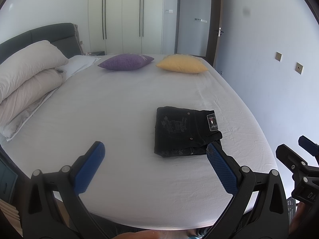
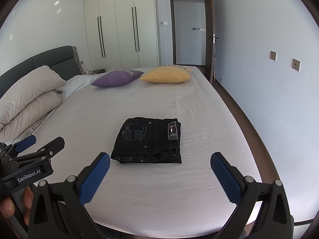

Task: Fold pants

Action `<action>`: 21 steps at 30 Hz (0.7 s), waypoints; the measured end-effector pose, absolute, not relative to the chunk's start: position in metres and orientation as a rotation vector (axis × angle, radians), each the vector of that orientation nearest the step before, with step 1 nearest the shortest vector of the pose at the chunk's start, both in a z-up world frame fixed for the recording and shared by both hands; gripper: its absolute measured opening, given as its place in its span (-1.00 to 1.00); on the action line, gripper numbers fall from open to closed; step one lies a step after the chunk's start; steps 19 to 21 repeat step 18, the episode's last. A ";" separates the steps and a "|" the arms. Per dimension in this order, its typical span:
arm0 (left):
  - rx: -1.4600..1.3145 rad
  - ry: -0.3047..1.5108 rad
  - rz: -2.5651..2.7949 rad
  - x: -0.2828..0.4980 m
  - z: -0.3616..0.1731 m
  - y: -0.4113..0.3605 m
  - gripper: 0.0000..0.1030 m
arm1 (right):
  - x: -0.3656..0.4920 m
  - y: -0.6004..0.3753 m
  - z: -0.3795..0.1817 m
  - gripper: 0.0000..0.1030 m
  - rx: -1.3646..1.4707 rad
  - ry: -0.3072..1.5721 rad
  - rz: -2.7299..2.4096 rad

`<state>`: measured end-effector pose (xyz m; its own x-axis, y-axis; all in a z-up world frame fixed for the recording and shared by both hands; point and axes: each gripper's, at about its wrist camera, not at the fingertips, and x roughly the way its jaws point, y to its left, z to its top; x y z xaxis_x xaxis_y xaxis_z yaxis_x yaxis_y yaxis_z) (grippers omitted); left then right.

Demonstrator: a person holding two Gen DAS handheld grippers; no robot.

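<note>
Black jeans (image 1: 185, 131) lie folded into a compact rectangle on the white bed sheet (image 1: 119, 103), back pocket embroidery and waistband label facing up. They also show in the right wrist view (image 2: 149, 141). My left gripper (image 1: 155, 149) is open and empty, held above the bed's near edge, to the left of and nearer than the jeans. My right gripper (image 2: 160, 159) is open and empty, just in front of the jeans, not touching them. Each gripper shows at the edge of the other's view, the right one (image 1: 295, 149) and the left one (image 2: 41, 141).
A purple cushion (image 1: 126, 61) and a yellow cushion (image 1: 182, 64) lie at the far side of the bed. A folded beige duvet (image 1: 28, 75) sits at the left by the dark headboard. A wall runs along the right, with an open door (image 1: 214, 22) beyond.
</note>
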<state>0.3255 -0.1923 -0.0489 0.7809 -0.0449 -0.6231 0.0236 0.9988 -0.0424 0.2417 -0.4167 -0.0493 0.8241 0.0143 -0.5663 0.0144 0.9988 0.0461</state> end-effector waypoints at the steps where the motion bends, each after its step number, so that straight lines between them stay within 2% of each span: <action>1: -0.033 0.675 -0.037 0.325 -0.049 -0.192 0.99 | 0.242 -0.417 -0.049 1.00 0.049 0.603 0.000; 21: -0.028 0.690 -0.029 0.329 -0.055 -0.187 0.99 | 0.237 -0.417 -0.060 1.00 0.050 0.623 0.004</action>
